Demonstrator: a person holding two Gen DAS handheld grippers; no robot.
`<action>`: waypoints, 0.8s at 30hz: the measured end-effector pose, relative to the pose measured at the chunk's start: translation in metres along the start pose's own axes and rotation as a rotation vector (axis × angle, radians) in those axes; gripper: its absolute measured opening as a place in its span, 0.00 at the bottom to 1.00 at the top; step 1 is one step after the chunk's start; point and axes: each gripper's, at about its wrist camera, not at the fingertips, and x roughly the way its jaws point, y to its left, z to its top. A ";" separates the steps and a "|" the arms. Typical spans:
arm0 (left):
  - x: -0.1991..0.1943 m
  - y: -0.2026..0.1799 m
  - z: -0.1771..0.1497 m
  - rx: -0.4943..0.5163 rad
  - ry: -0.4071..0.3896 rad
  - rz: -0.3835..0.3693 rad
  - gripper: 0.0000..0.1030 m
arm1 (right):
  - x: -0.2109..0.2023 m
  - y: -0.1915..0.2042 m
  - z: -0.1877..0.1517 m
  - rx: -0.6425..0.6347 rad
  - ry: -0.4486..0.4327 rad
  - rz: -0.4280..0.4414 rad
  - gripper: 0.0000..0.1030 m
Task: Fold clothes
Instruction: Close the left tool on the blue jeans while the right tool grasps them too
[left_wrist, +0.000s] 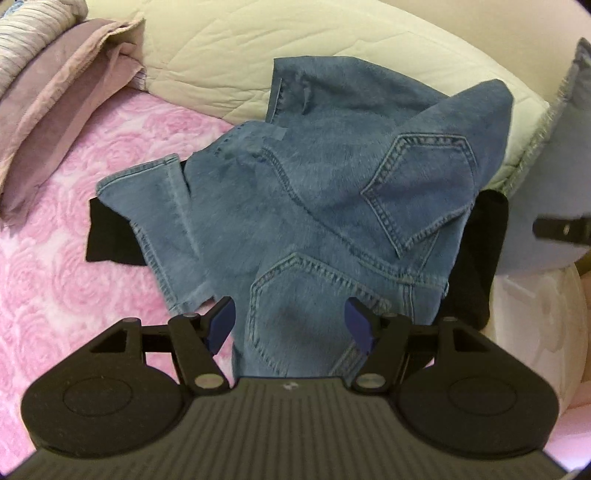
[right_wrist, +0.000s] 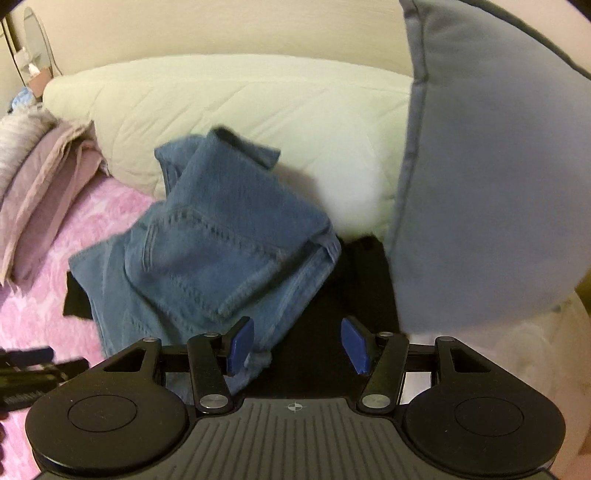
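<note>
We see a pair of blue jeans (left_wrist: 314, 192) lying crumpled in a heap on the pink rose-patterned bedspread (left_wrist: 74, 229), back pockets facing up with their tan stitching plain in the left wrist view. A black garment (left_wrist: 110, 236) lies under the jeans, sticking out on both sides of the heap (whether it is one piece or two we cannot tell). Behind the jeans a pale quilted duvet (left_wrist: 229, 48) runs across the bed, and the far end of the denim rests against it.

Our left gripper (left_wrist: 290, 326) hangs just over the near edge of the jeans, its blue-padded fingers (left_wrist: 221, 325) spread wide with denim showing between them, gripping nothing. Our right gripper (right_wrist: 297, 345) is likewise spread apart: its left pad sits above the near corner of the jeans (right_wrist: 207, 251), its right pad above the black garment (right_wrist: 332, 314), and nothing is pinched.

A grey-blue cushion (right_wrist: 498, 166) stands upright on the right, close to that gripper. Folded mauve fabric (left_wrist: 62, 103) is stacked at the far left of the bed.
</note>
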 end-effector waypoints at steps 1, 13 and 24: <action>0.006 -0.001 0.005 -0.002 0.000 -0.005 0.60 | 0.001 -0.001 0.007 0.007 -0.016 0.021 0.55; 0.061 -0.002 0.045 -0.043 -0.011 -0.061 0.60 | 0.034 0.005 0.079 0.005 -0.146 0.162 0.55; 0.104 0.018 0.051 -0.142 0.024 -0.162 0.30 | 0.060 0.027 0.074 -0.135 -0.088 0.161 0.45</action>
